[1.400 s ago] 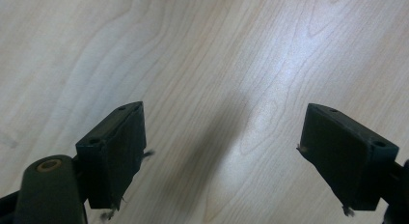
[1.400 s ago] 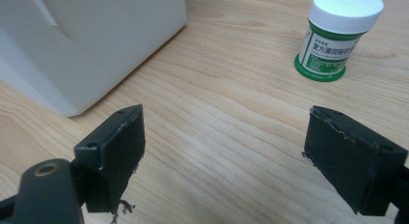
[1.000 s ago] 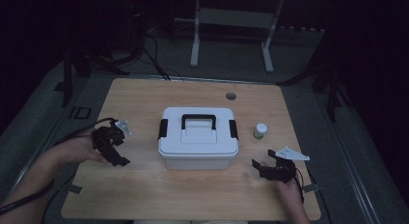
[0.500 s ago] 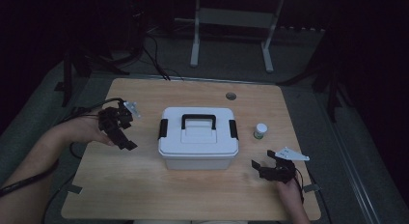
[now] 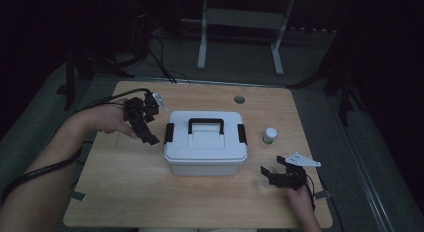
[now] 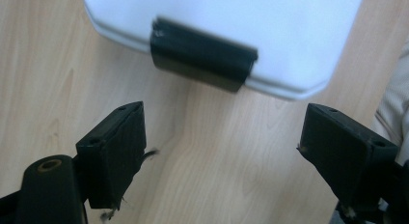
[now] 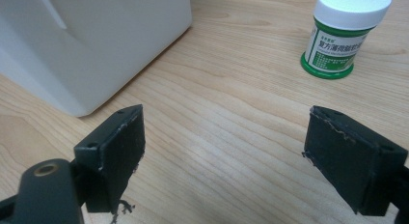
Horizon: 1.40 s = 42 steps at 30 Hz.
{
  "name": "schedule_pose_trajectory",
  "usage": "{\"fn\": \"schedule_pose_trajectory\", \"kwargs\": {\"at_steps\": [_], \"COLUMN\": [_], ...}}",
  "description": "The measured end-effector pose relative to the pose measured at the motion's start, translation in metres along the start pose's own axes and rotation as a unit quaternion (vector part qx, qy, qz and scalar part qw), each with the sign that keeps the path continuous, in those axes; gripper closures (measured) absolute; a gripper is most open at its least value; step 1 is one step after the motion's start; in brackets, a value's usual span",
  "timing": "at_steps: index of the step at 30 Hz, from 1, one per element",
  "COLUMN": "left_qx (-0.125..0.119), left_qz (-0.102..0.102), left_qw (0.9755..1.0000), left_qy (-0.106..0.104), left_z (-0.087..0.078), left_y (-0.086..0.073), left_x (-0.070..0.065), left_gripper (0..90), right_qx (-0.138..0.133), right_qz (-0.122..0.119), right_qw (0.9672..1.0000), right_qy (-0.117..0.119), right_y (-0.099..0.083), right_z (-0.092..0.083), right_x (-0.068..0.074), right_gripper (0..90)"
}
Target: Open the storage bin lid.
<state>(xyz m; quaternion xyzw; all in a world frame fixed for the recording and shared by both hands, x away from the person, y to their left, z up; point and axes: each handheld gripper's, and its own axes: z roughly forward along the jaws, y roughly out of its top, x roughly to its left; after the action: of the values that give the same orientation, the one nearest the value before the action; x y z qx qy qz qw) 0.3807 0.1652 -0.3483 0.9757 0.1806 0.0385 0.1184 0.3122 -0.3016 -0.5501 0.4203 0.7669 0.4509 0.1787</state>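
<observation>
White storage box [image 5: 205, 142] with a black carry handle [image 5: 205, 125] and a black latch on each short side, standing at the middle of the wooden tabletop [image 5: 125, 192]. The left gripper [image 5: 146, 132] has risen from the tabletop near the left edge and travelled toward the box; it now hangs just beside the left latch [image 5: 169, 133], jaws spread wide with nothing between them. In the left gripper view this latch [image 6: 202, 55] lies ahead of the gap between the jaws, which suggests the approach to unclipping it is under way, with contact not yet made. The right gripper [image 5: 275, 173] has kept its place near the front right corner, jaws equally wide and empty; its view faces a small green-labelled bottle with a white cap [image 7: 348, 33], standing near the right edge, well apart from the box. The lighting is dim, so whether the latches are fastened cannot be told. The box contents are hidden by the lid.
</observation>
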Motion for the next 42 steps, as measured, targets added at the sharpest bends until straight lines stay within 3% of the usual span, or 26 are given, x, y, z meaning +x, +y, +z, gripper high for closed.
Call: {"fn": "schedule_pose_trajectory", "kwargs": {"at_steps": [16, 25, 26, 30, 36, 41, 42], "left_qx": [0.021, 0.017, 0.017, 0.017, 0.021, 0.029, 0.031], "left_qz": [0.043, 0.062, 0.072, 0.085, 0.103, 0.115, 0.123], "left_qw": [0.9988, 0.9979, 0.9972, 0.9962, 0.9944, 0.9930, 0.9918], "left_qy": [0.005, 0.005, 0.009, 0.002, 0.008, 0.007, 0.013], "left_z": [0.005, 0.011, 0.014, 0.019, 0.025, 0.030, 0.032], "left_y": [0.055, 0.085, 0.092, 0.106, 0.125, 0.135, 0.138], "left_x": [-0.001, 0.003, 0.003, 0.002, 0.000, 0.000, 0.000], "left_gripper": [16.5, 16.9, 16.9, 17.1, 19.6, 20.1, 20.4], "right_qx": [-0.002, 0.002, 0.003, 0.001, -0.003, -0.003, -0.004], "right_qz": [0.006, 0.000, 0.000, 0.002, 0.005, 0.006, 0.005], "right_qw": [1.0000, 1.0000, 1.0000, 0.9999, 0.9999, 0.9998, 0.9998], "right_qy": [0.007, 0.009, 0.009, 0.011, 0.015, 0.017, 0.018], "right_y": [-0.001, -0.003, -0.003, -0.003, -0.003, -0.004, -0.003], "right_z": [0.000, 0.001, 0.001, 0.000, -0.002, -0.002, -0.002], "right_x": [-0.001, 0.000, 0.000, -0.001, -0.001, -0.001, -0.001], "right_gripper": [14.2, 14.2, 14.2, 14.2, 14.3, 14.3, 14.2]}}
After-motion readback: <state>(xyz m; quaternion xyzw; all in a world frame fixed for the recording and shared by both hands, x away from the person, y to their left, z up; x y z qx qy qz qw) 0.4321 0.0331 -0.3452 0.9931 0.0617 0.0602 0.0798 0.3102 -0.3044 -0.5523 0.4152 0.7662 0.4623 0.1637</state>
